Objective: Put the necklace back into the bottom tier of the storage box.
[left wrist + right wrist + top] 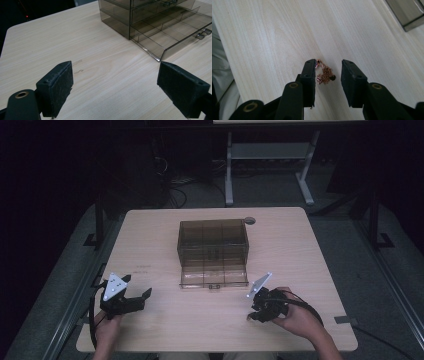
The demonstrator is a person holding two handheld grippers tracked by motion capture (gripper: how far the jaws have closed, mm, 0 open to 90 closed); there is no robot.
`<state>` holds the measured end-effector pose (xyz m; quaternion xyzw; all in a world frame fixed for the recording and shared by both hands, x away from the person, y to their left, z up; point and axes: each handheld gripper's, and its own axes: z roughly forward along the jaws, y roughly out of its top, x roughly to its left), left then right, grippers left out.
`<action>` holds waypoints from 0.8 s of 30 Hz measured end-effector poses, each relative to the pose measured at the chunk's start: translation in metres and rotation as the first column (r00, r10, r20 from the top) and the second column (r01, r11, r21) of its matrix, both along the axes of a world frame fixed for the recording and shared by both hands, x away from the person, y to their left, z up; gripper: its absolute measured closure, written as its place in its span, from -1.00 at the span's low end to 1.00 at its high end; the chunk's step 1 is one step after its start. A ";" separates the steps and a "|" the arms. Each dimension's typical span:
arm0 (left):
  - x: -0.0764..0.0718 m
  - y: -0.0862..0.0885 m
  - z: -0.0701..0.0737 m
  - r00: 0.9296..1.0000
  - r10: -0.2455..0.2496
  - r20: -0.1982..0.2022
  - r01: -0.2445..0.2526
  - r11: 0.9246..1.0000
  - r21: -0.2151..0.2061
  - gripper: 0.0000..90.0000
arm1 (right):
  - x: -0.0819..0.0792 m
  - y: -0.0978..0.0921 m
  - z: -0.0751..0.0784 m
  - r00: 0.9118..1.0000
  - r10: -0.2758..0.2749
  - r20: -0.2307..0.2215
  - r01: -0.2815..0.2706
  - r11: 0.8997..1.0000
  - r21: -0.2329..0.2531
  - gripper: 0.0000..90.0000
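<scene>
A small rose-gold chain (325, 75) lies bunched on the wooden table (165, 325). My right gripper (329, 62) stands over it with a jaw on either side; the left jaw touches the chain and a gap remains at the other. In the high view the right gripper (256, 312) is at the table's front right, held in a hand. My left gripper (137, 286) rests at the front left. Its jaws are spread wide in the left gripper view (116, 67), with nothing but bare wood between them.
A smoky transparent drawer box (212, 240) stands mid-table, its bottom drawer (214, 276) pulled out toward me, with dividers inside. The drawer (172, 32) lies ahead and right of the left gripper. A corner of it (409, 12) sits beyond the right gripper. A grommet hole (249, 220) marks the back edge.
</scene>
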<state>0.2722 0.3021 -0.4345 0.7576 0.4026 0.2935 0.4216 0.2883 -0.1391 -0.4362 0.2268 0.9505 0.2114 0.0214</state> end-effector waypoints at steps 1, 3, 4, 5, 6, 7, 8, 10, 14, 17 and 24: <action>0.000 0.000 0.000 1.000 0.000 0.000 0.000 1.000 0.000 -0.71 | 0.000 0.000 0.000 1.000 0.000 0.000 0.000 1.000 0.000 0.45; 0.000 0.000 0.000 1.000 0.001 0.002 -0.001 1.000 -0.003 -0.71 | 0.000 0.004 -0.001 1.000 0.000 -0.003 0.000 1.000 -0.013 0.52; 0.000 0.001 0.000 1.000 0.002 0.001 -0.002 1.000 -0.004 -0.71 | 0.000 0.004 -0.001 1.000 0.000 -0.003 0.000 1.000 -0.013 0.52; 0.000 0.001 0.000 1.000 0.003 -0.002 -0.003 1.000 -0.004 -0.71 | 0.000 0.005 -0.002 1.000 0.000 0.004 0.001 1.000 -0.023 0.55; 0.000 0.001 0.000 1.000 0.003 -0.002 -0.003 1.000 -0.004 -0.71 | 0.000 0.005 -0.002 1.000 0.000 0.004 0.001 1.000 -0.023 0.55; 0.000 0.000 0.000 1.000 0.003 -0.001 -0.003 1.000 -0.004 -0.71 | 0.000 0.005 -0.002 1.000 -0.002 0.004 0.002 1.000 -0.027 0.56; 0.000 0.000 0.000 1.000 0.000 0.001 0.000 1.000 -0.001 -0.71 | 0.000 0.005 -0.003 1.000 -0.002 0.009 0.002 0.999 -0.038 0.56; 0.000 0.000 0.000 1.000 -0.002 0.002 0.002 1.000 0.001 -0.71 | -0.001 0.006 -0.004 1.000 0.002 0.013 -0.001 0.999 -0.043 0.58; 0.000 0.000 0.000 1.000 -0.004 0.002 0.004 1.000 -0.001 -0.71 | -0.001 0.008 -0.004 1.000 0.004 0.017 -0.003 0.999 -0.051 0.60; 0.000 0.000 0.001 1.000 -0.004 0.000 0.004 1.000 -0.004 -0.71 | -0.002 0.009 -0.006 1.000 0.007 0.020 -0.006 0.998 -0.065 0.64; 0.000 -0.001 0.001 1.000 -0.007 -0.001 0.007 1.000 -0.005 -0.71 | -0.004 0.010 -0.007 1.000 -0.012 0.013 0.012 0.999 -0.043 0.83</action>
